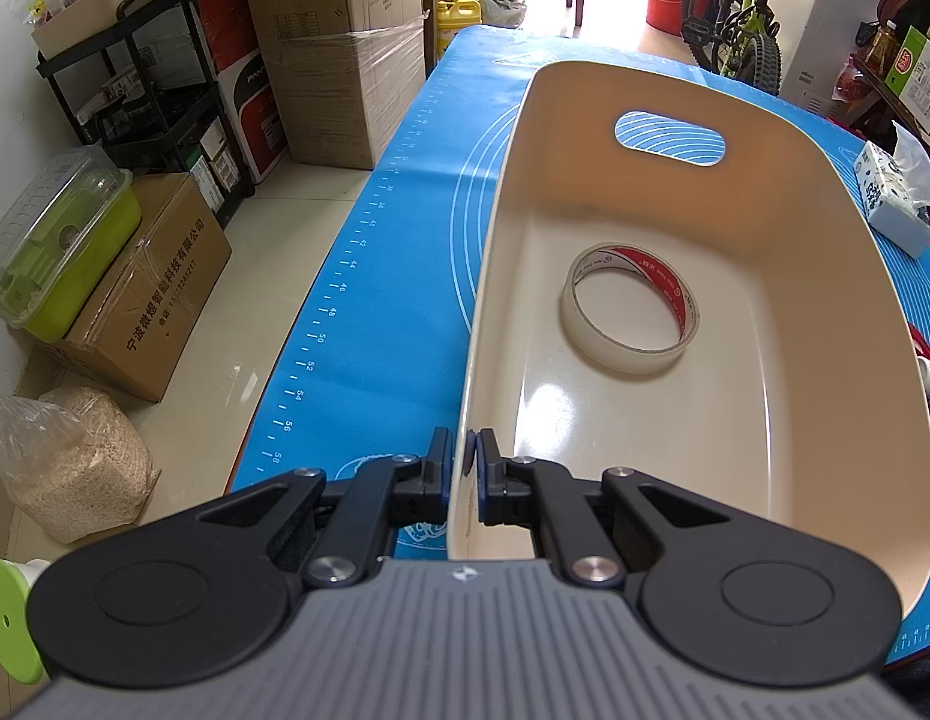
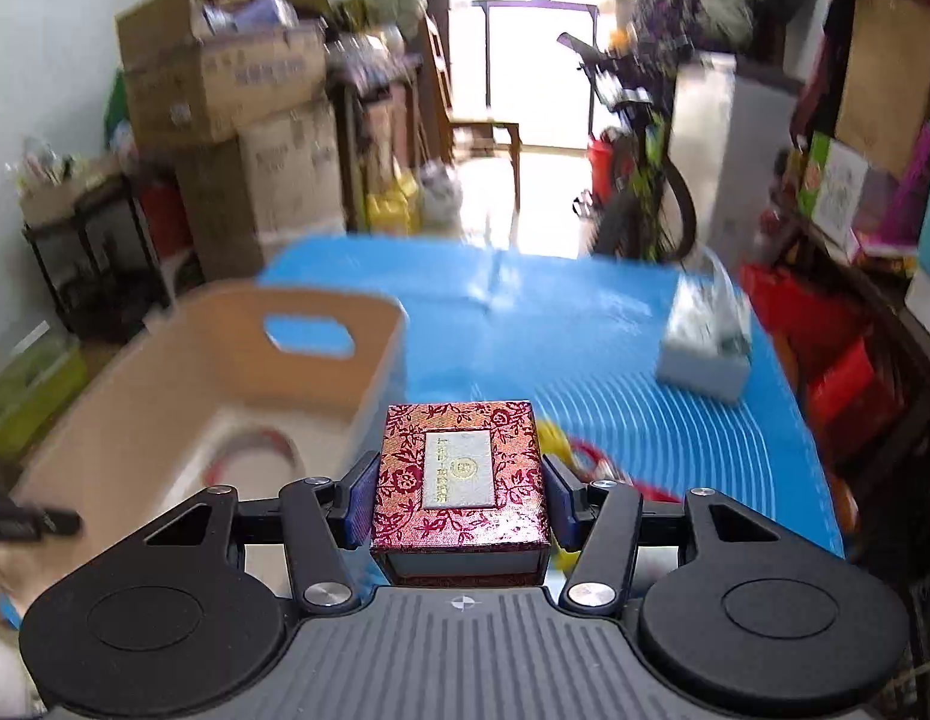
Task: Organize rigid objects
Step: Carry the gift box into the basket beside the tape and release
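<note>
A cream plastic basket stands on the blue mat. A roll of clear tape lies flat on its floor. My left gripper is shut on the basket's near left rim. My right gripper is shut on a small red floral box with a silver label and holds it above the mat, just right of the basket. The tape roll shows blurred inside the basket in the right wrist view.
A tissue pack sits at the mat's right side and also shows in the left wrist view. Yellow and red items lie on the mat behind the box. Cardboard boxes, a black shelf and a bicycle surround the table.
</note>
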### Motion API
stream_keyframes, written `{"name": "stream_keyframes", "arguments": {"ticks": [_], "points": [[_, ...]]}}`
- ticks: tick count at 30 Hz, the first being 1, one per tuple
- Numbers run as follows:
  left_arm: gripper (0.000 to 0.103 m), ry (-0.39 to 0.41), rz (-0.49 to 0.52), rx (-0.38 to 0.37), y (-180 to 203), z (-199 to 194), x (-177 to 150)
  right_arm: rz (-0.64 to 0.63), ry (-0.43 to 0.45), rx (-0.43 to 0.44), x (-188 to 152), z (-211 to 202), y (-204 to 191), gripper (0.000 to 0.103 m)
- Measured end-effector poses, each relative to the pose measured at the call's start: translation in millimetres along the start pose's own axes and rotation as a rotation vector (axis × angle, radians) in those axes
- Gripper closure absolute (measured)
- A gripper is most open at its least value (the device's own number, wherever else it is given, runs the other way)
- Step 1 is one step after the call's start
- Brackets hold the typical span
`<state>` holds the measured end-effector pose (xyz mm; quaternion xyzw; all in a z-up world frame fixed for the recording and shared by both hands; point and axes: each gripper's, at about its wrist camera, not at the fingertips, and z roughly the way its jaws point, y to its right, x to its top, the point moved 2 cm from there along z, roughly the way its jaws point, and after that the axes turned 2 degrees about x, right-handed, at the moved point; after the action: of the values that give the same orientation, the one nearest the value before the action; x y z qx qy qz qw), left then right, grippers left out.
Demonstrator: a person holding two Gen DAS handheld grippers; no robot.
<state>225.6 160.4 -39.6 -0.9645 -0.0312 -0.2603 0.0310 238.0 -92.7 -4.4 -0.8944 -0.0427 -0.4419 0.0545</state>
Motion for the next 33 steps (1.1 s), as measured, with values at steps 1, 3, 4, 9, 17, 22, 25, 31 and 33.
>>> {"name": "stream_keyframes", "arguments": {"ticks": [1, 3, 4, 9, 17, 22, 25, 31, 33], "points": [[0.093, -0.001, -0.002, -0.001, -0.4, -0.1, 0.1, -0.007, 0.02, 0.011, 5.3, -3.1, -4.6, 0.043], [0.093, -0.001, -0.002, 0.001, -0.8, -0.6, 0.1, -0.025, 0.046, 0.033, 14.6, -6.3, -15.2, 0.043], [0.093, -0.001, -0.002, 0.002, -1.5, -1.0, 0.1, -0.033, 0.054, 0.048, 18.9, -6.0, -20.9, 0.043], [0.093, 0.0, -0.002, 0.003, -1.8, -1.3, 0.0, -0.08, 0.062, 0.11, 34.1, 9.2, -55.0, 0.043], [0.093, 0.0, -0.001, 0.004, -0.8, -1.2, -0.2, -0.182, -0.072, 0.151, 19.8, 61.4, -108.4, 0.043], [0.094, 0.0, 0.002, 0.0, -1.1, -0.9, -0.9, -0.261, -0.172, 0.17, -3.6, 83.8, -131.9, 0.043], [0.094, 0.0, 0.002, 0.001, -1.1, -1.0, -0.9, -0.287, -0.224, 0.172, -10.5, 93.1, -138.7, 0.043], [0.094, 0.0, 0.003, 0.002, -0.1, -0.4, -0.6, -0.335, -0.343, 0.164, -14.2, 108.8, -149.7, 0.043], [0.094, 0.0, 0.004, 0.001, -0.7, -0.4, -0.5, -0.333, -0.367, 0.161, -12.7, 114.9, -153.0, 0.043]]}}
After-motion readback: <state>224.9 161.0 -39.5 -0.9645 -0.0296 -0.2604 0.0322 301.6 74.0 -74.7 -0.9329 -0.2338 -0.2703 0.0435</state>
